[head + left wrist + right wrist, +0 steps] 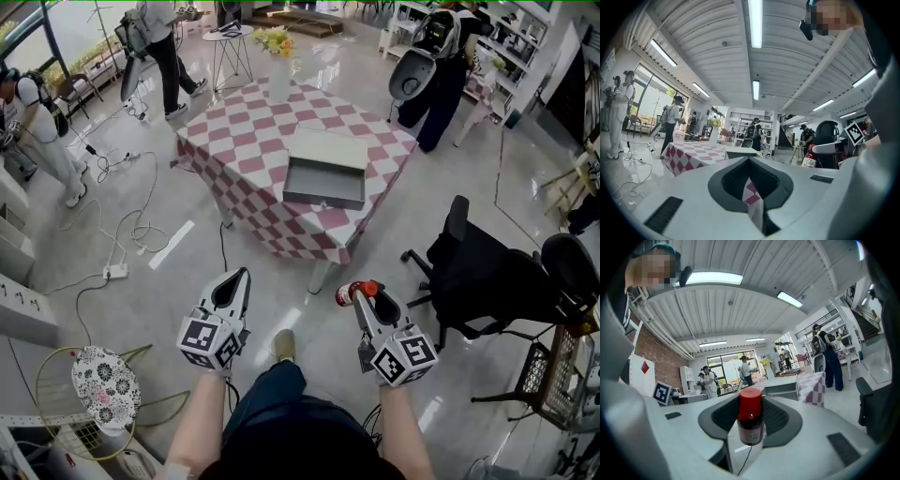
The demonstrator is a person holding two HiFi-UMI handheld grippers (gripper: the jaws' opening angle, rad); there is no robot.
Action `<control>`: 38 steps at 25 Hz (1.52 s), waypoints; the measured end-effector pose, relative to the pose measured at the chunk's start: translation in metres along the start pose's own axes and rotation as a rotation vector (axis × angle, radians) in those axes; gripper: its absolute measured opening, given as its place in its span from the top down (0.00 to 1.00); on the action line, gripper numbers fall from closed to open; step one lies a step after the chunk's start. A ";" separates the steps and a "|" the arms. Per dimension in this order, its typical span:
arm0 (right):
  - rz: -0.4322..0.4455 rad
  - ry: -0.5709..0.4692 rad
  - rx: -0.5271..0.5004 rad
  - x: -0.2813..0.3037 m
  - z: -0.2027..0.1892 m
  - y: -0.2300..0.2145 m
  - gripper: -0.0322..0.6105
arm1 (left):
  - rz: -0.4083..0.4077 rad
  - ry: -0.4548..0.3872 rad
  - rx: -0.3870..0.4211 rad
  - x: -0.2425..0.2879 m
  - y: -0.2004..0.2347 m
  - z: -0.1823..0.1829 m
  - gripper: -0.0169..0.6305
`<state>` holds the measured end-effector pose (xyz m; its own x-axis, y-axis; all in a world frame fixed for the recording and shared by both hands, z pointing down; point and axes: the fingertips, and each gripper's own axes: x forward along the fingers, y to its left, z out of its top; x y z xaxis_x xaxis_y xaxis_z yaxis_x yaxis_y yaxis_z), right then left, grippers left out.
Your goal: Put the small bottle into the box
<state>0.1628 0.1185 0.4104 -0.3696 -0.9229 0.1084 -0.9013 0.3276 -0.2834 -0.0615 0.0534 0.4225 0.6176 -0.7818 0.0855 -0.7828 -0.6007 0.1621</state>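
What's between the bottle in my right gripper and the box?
Head view: from the bottle, bare floor, a table leg, then the checkered tablecloth's near edge before the box.

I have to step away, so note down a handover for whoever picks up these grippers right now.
Right gripper: shut on the small bottle.
Left gripper: shut, empty.
Box: open on the checkered table, ahead across the floor, nothing seen inside.
Done: bottle is in the grip.
Left: carry it to the table and set it in the box.
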 end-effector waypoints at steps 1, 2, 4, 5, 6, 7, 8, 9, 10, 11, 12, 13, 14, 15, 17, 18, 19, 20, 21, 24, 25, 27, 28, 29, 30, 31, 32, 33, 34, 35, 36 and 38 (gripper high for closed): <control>0.000 0.000 0.002 0.004 0.002 -0.003 0.72 | -0.002 0.003 0.000 0.005 0.002 0.000 0.97; 0.001 0.000 0.002 0.009 0.003 -0.006 0.72 | -0.001 0.005 -0.001 0.011 0.005 0.001 0.97; 0.005 0.004 0.000 0.019 0.006 -0.010 0.72 | 0.001 0.007 -0.004 0.022 0.011 0.002 0.97; 0.007 0.005 -0.001 0.024 0.008 -0.013 0.72 | 0.000 0.007 -0.004 0.029 0.013 0.004 0.97; 0.007 0.006 -0.001 0.030 0.010 -0.016 0.72 | -0.003 0.007 -0.004 0.035 0.015 0.005 0.97; 0.007 0.008 0.001 0.035 0.011 -0.019 0.72 | -0.007 0.007 -0.004 0.042 0.017 0.007 0.97; 0.008 0.010 0.003 0.040 0.012 -0.022 0.72 | -0.011 0.009 -0.004 0.049 0.018 0.008 0.97; 0.008 0.013 0.006 0.046 0.012 -0.025 0.72 | -0.016 0.012 -0.004 0.055 0.020 0.008 0.97; 0.009 0.016 0.009 0.052 0.013 -0.028 0.72 | -0.021 0.015 -0.004 0.062 0.021 0.009 0.97; 0.010 0.019 0.011 0.058 0.013 -0.030 0.72 | -0.024 0.017 -0.004 0.068 0.023 0.009 0.97; 0.011 0.022 0.012 0.064 0.014 -0.033 0.72 | -0.027 0.020 -0.005 0.075 0.026 0.009 0.97; 0.011 0.024 0.012 0.069 0.014 -0.036 0.72 | -0.029 0.021 -0.006 0.081 0.029 0.009 0.97; 0.010 0.025 0.013 0.075 0.015 -0.039 0.72 | -0.030 0.021 -0.007 0.088 0.033 0.010 0.97; 0.008 0.027 0.013 0.081 0.016 -0.042 0.72 | -0.031 0.021 -0.008 0.094 0.036 0.010 0.97; 0.001 0.031 0.013 0.091 0.018 -0.049 0.72 | -0.037 0.021 -0.010 0.107 0.042 0.012 0.97; -0.004 0.033 0.014 0.096 0.019 -0.053 0.72 | -0.040 0.022 -0.011 0.113 0.045 0.013 0.97; -0.008 0.034 0.016 0.101 0.020 -0.056 0.72 | -0.043 0.024 -0.012 0.119 0.048 0.013 0.97; -0.012 0.034 0.018 0.107 0.021 -0.059 0.72 | -0.045 0.026 -0.012 0.125 0.052 0.015 0.97; -0.015 0.032 0.020 0.113 0.023 -0.061 0.72 | -0.046 0.025 -0.013 0.130 0.056 0.016 0.97; -0.016 0.027 0.022 0.133 0.030 -0.068 0.72 | -0.052 0.022 -0.014 0.148 0.067 0.021 0.97; -0.016 0.026 0.023 0.139 0.031 -0.070 0.72 | -0.055 0.023 -0.014 0.154 0.070 0.022 0.97; -0.017 0.028 0.024 0.151 0.032 -0.073 0.72 | -0.059 0.026 -0.015 0.163 0.076 0.021 0.97; -0.017 0.030 0.024 0.156 0.033 -0.075 0.72 | -0.060 0.028 -0.017 0.168 0.080 0.021 0.97; -0.017 0.031 0.024 0.162 0.033 -0.076 0.72 | -0.061 0.030 -0.018 0.172 0.084 0.021 0.97; -0.017 0.031 0.024 0.168 0.034 -0.077 0.72 | -0.061 0.031 -0.020 0.177 0.089 0.020 0.97; -0.017 0.031 0.024 0.175 0.034 -0.078 0.72 | -0.062 0.033 -0.022 0.182 0.094 0.020 0.97; -0.017 0.032 0.024 0.181 0.035 -0.080 0.72 | -0.063 0.035 -0.023 0.186 0.098 0.020 0.97; -0.018 0.032 0.024 0.187 0.035 -0.081 0.72 | -0.065 0.036 -0.024 0.191 0.102 0.019 0.97; -0.019 0.034 0.023 0.193 0.035 -0.082 0.72 | -0.068 0.038 -0.025 0.195 0.106 0.018 0.97; -0.021 0.034 0.022 0.197 0.035 -0.083 0.72 | -0.071 0.039 -0.026 0.198 0.109 0.018 0.97; -0.023 0.034 0.021 0.201 0.035 -0.084 0.72 | -0.073 0.041 -0.027 0.201 0.113 0.017 0.97; -0.026 0.025 0.022 0.208 0.038 -0.086 0.72 | -0.079 0.041 -0.026 0.208 0.119 0.017 0.97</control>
<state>0.1719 -0.1097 0.4215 -0.3515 -0.9257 0.1395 -0.9056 0.2985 -0.3013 -0.0278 -0.1833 0.4432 0.6806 -0.7241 0.1118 -0.7295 -0.6555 0.1951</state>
